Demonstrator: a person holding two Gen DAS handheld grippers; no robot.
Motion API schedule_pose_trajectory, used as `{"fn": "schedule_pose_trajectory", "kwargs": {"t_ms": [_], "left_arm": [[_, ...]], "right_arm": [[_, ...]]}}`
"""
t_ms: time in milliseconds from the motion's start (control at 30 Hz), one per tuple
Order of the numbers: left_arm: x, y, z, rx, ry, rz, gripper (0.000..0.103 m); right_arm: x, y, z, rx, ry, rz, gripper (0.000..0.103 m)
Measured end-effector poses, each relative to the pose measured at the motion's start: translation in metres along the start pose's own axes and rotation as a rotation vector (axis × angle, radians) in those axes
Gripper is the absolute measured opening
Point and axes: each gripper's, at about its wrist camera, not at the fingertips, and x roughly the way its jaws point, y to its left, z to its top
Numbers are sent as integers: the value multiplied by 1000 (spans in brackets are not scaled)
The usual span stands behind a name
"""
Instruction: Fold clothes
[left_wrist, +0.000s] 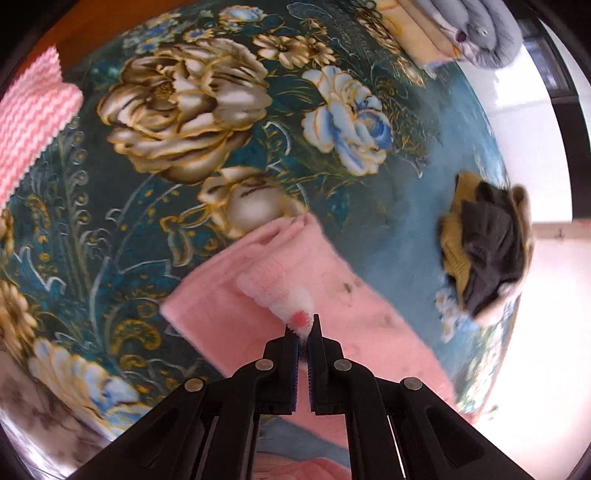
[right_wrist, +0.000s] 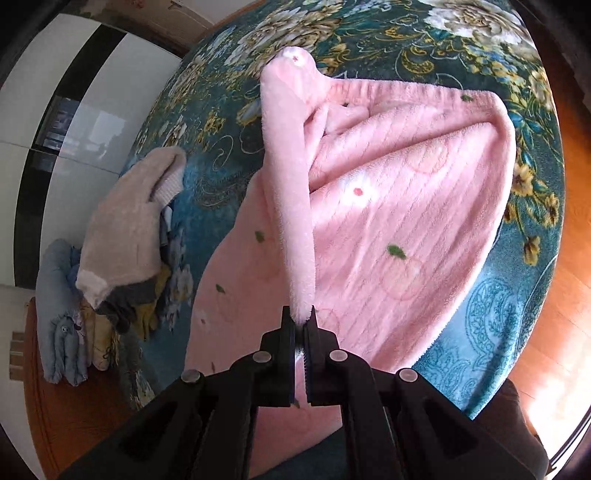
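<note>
A pink fleece garment (right_wrist: 388, 221) with small flower and leaf prints lies spread on a teal floral blanket (right_wrist: 369, 40). My right gripper (right_wrist: 303, 317) is shut on a lifted fold of it, which runs taut away from the jaws toward a raised corner (right_wrist: 295, 59). My left gripper (left_wrist: 303, 328) is shut on a white and pink corner of the same garment (left_wrist: 258, 306), held above the rest of the pink cloth lying on the blanket (left_wrist: 184, 110).
A pile of beige, grey and yellow clothes (right_wrist: 125, 240) lies on the blanket to the left, also in the left wrist view (left_wrist: 484, 243). Folded grey and yellow bedding (left_wrist: 461, 29) sits at the far edge. A pink zigzag cloth (left_wrist: 33, 125) lies at left. Wooden floor (right_wrist: 569, 295) surrounds the bed.
</note>
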Motion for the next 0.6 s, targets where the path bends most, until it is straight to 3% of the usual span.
{"fn": "schedule_pose_trajectory", "kwargs": {"t_ms": [200, 300, 600], "left_arm": [[53, 55, -2, -97, 77, 94, 4], [65, 48, 0, -9, 81, 146, 5], [50, 47, 10, 82, 98, 126, 14]], "right_arm": [[28, -22, -10, 21, 88, -79, 4], [37, -28, -14, 30, 115, -107, 4], [39, -32, -16, 45, 126, -140, 4]]}}
